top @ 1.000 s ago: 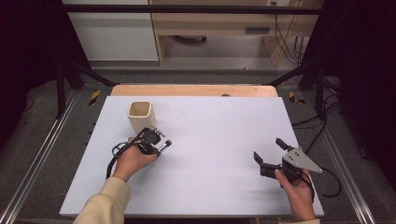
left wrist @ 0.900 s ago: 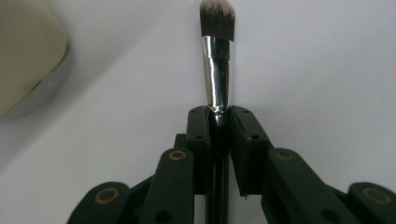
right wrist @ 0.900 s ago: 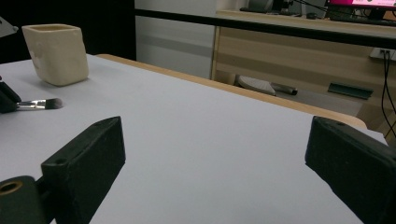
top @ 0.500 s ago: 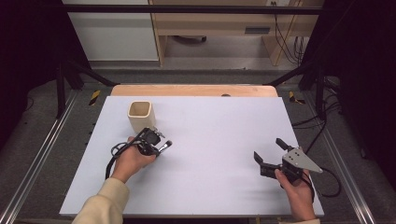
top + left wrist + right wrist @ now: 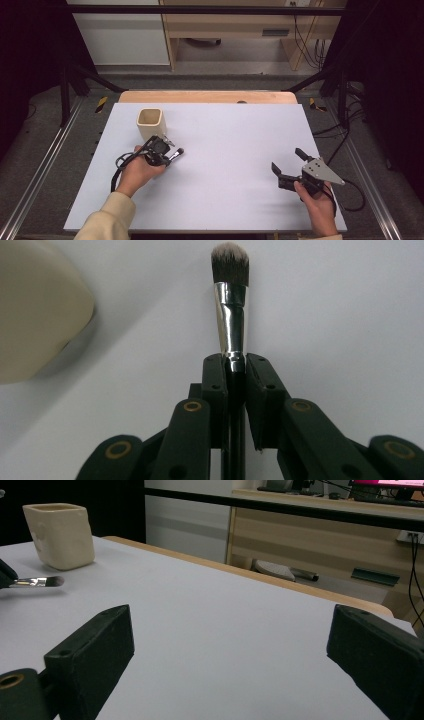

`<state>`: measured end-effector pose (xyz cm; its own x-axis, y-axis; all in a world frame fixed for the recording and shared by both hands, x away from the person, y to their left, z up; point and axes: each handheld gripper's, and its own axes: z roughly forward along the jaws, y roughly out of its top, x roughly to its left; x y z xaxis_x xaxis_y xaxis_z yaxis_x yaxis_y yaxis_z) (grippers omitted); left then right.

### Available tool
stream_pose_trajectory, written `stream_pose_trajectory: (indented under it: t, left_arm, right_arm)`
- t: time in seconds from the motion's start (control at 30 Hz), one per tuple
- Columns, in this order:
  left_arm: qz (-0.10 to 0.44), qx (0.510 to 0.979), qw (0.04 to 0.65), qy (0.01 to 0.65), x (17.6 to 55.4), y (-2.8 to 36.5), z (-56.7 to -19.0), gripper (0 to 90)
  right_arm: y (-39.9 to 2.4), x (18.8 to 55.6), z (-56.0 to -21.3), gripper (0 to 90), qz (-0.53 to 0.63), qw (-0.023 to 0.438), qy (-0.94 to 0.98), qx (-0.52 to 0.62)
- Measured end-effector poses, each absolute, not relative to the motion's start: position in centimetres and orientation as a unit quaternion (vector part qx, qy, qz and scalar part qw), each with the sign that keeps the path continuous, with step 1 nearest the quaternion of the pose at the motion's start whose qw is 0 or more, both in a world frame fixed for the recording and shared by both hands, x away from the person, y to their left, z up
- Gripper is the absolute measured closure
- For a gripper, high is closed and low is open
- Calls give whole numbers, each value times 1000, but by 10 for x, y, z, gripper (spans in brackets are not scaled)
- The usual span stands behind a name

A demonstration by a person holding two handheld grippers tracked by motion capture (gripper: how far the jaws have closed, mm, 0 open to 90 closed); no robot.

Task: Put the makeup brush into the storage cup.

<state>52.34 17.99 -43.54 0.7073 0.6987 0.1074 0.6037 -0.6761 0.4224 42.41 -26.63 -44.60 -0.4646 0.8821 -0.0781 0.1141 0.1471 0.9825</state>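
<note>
Black left gripper (image 5: 235,365): your jaws are clamped on the makeup brush (image 5: 230,305), just beside the cream cup (image 5: 150,123).
Right gripper (image 5: 292,162): your jaws stand wide apart over the white table (image 5: 235,135).

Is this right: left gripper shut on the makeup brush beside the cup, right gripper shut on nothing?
Not quite: the right gripper is open, jaws wide apart in the right gripper view. The left gripper is shut on the makeup brush beside the cup.
</note>
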Motion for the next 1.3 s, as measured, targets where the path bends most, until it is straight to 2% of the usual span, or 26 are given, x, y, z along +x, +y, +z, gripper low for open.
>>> stream_pose_trajectory:
  t: [0.37,1.3]
  left_arm:
    - [135,904,192,357,522,179,-431,791]
    - [200,863,309,346,510,182,-378,791]
  right_arm:
    - [-267,424,-446,52,535,357,668,374]
    - [-267,425,-447,50,538,354,665,378]
